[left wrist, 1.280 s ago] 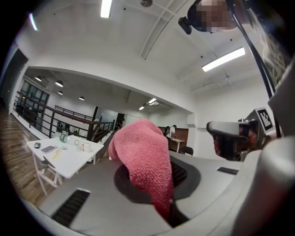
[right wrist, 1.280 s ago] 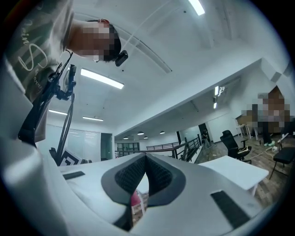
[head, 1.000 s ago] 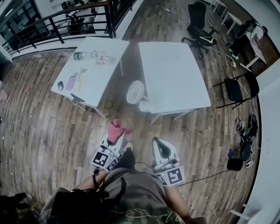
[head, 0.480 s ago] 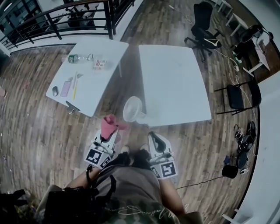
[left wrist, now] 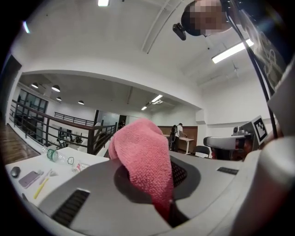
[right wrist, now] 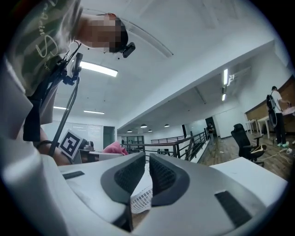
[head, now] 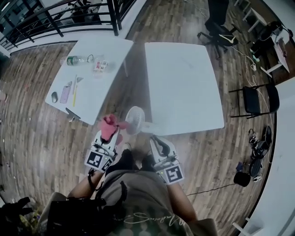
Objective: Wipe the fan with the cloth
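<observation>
Head view, cloth: the pink cloth (head: 109, 123) sat in the left gripper (head: 109, 134), just left of the white fan (head: 135, 120).
Head view, bottle: the bottle (head: 73, 60) lay on the left table (head: 99, 87); its contents were unclear.
Left gripper view, jaws: clamped on the cloth.
Right gripper view, jaws: the right gripper (right wrist: 146, 166) had just been closing, nearly together, with nothing between.

A brown plank floor (head: 41, 133) is running through the whole room. Two white tables (head: 115, 55) (head: 184, 83) are standing side by side on it, with a narrow gap between them. A black railing (head: 60, 23) is bordering the far left side. A black office chair (head: 217, 14) is sitting beyond the right table, and a black folding chair (head: 253, 99) is standing near its right edge. A white wall (head: 281, 184) is closing the right side. Strip lights (left wrist: 229, 52) are glowing on the white ceiling (right wrist: 184, 46).
</observation>
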Demonstrator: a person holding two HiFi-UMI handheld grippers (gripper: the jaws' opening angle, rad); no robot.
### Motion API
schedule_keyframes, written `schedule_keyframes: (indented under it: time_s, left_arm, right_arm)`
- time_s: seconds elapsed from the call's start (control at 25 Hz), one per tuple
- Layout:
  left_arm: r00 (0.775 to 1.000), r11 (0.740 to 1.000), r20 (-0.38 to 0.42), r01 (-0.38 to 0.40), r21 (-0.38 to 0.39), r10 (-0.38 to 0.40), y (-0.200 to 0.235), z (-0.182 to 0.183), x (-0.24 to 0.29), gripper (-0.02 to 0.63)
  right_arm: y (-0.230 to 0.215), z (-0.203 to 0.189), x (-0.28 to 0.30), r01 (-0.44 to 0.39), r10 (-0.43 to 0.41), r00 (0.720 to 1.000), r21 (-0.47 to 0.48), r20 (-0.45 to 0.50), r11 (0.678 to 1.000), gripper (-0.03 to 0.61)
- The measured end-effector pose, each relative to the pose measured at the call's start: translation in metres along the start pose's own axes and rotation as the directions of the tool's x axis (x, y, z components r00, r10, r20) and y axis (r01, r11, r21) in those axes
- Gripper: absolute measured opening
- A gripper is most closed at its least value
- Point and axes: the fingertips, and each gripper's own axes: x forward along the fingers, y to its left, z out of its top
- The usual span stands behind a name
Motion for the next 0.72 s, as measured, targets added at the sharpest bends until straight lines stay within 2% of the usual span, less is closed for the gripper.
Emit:
schedule_keyframes:
  time_s: [0.16, 0.32, 0.44, 0.52, 0.6, 0.72]
  left_arm:
    - [0.997, 0.996, -0.028, 0.075, 0.051, -0.074, -0.008, -0.008, 0.014, 0.032]
    - [0.993, 0.994, -0.046, 0.113, 0.011, -0.112, -0.009, -0.017, 0.022, 0.035]
    - [0.993, 0.994, -0.043, 0.111, 0.012, -0.110, -0.009, -0.014, 0.027, 0.035]
    - [0.990, 0.991, -0.035, 0.136, 0.000, -0.136, -0.015, -0.013, 0.033, 0.036]
    - [0.982, 0.983, -0.050, 0.182, -0.009, -0.182, -0.026, -0.018, 0.043, 0.037]
    - [0.960, 0.966, -0.117, 0.257, -0.002, -0.256, -0.042, -0.033, 0.062, 0.037]
  right_arm:
    - [0.005, -0.010, 0.008, 0.000, 0.000, 0.997, 0.000, -0.072, 1.000, 0.028]
    - [0.002, -0.022, 0.012, 0.024, -0.022, 0.995, 0.014, -0.101, 1.000, 0.028]
    - [0.001, -0.030, 0.012, 0.048, -0.044, 0.993, 0.028, -0.112, 0.998, 0.028]
    - [0.002, -0.032, 0.010, 0.055, -0.051, 0.992, 0.030, -0.112, 0.998, 0.028]
    - [0.002, -0.036, 0.008, 0.060, -0.055, 0.991, 0.036, -0.123, 0.998, 0.028]
    - [0.000, -0.041, 0.005, 0.075, -0.068, 0.988, 0.048, -0.138, 0.996, 0.028]
